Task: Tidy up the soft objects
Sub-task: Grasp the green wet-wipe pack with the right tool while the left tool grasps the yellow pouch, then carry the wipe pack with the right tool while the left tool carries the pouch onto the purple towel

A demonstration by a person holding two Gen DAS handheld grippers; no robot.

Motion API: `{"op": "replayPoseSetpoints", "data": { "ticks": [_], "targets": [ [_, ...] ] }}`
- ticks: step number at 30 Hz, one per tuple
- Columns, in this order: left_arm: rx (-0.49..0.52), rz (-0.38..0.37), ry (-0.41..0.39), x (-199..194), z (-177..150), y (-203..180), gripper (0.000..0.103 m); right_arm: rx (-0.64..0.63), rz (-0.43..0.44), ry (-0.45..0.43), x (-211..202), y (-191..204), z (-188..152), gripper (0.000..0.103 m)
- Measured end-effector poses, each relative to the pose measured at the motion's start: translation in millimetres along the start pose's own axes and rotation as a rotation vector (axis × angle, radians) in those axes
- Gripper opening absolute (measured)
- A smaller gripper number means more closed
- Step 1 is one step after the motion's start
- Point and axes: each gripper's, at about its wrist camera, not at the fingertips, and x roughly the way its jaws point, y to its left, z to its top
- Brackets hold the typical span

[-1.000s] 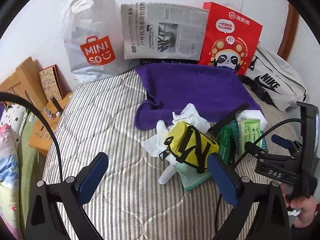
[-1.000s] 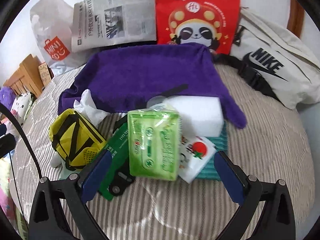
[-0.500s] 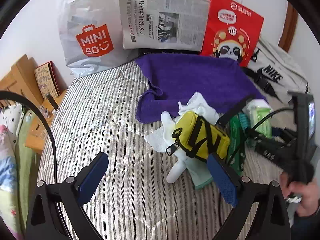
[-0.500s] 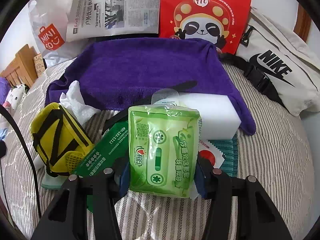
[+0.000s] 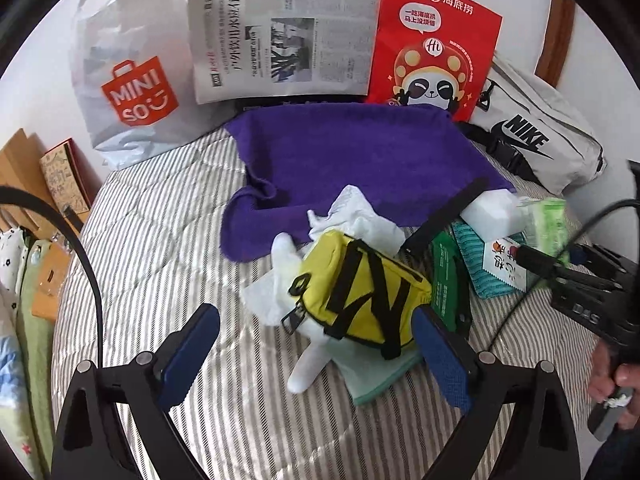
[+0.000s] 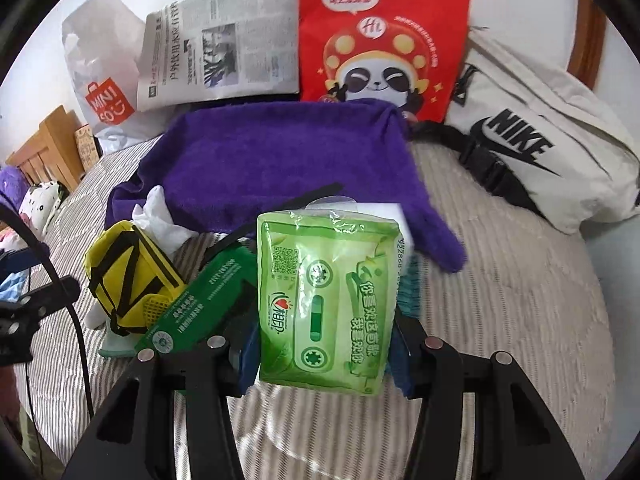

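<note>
Green plastic crinkles between my right tongs [image 6: 320, 344]: the tissue pack [image 6: 326, 300] is pinched at both sides, apparently raised off the pile on the striped bed [image 6: 500, 320]. My left tongs [image 5: 316, 356] hang spread wide, empty, just short of the yellow pouch [image 5: 360, 296]. I'd say sorting has barely started: pouch, white cloth [image 5: 356, 220], sponge [image 5: 486, 210] and purple towel [image 5: 352, 152] lie jumbled together.
</note>
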Motion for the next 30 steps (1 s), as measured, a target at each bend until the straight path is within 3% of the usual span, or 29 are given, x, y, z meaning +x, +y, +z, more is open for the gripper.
{"op": "replayPoseSetpoints", "data": {
  "ticks": [2,6,8,12,15,17,20,24,30],
  "targets": [
    [0.002,-0.005,0.002,4.5,3.7,-1.5,0.097,0.011,-0.002,-0.005,-4.1,-6.0,-1.4,0.052],
    [-0.012,-0.005,0.009,19.1,9.6,1.9,0.077,0.028,-0.002,-0.001,-5.9,-15.8,-5.2,0.052],
    [-0.019,-0.027,0.021,27.3,14.1,4.2,0.076,0.034,-0.001,0.009,-3.5,-18.0,-6.5,0.052],
    [0.0,-0.013,0.042,42.5,22.2,5.3,0.057,0.039,0.002,0.018,-0.4,-20.1,-8.5,0.052],
    [0.034,-0.02,0.068,50.4,23.1,3.0,0.049,0.043,0.002,0.025,1.6,-21.3,-9.6,0.052],
    [0.051,-0.028,0.074,52.4,22.6,1.3,0.034,0.046,0.002,0.027,3.4,-22.2,-9.1,0.052],
    [0.07,-0.071,0.087,55.6,21.3,0.3,0.031,0.052,0.001,0.035,6.8,-23.0,-7.6,0.052],
    [0.093,-0.082,0.075,56.7,23.8,-2.3,0.017,0.048,0.006,0.04,9.4,-20.8,-6.2,0.052],
    [0.075,-0.126,0.07,52.5,26.1,8.9,0.012,0.036,0.014,0.045,11.8,-17.2,-5.8,0.052]
  ]
}}
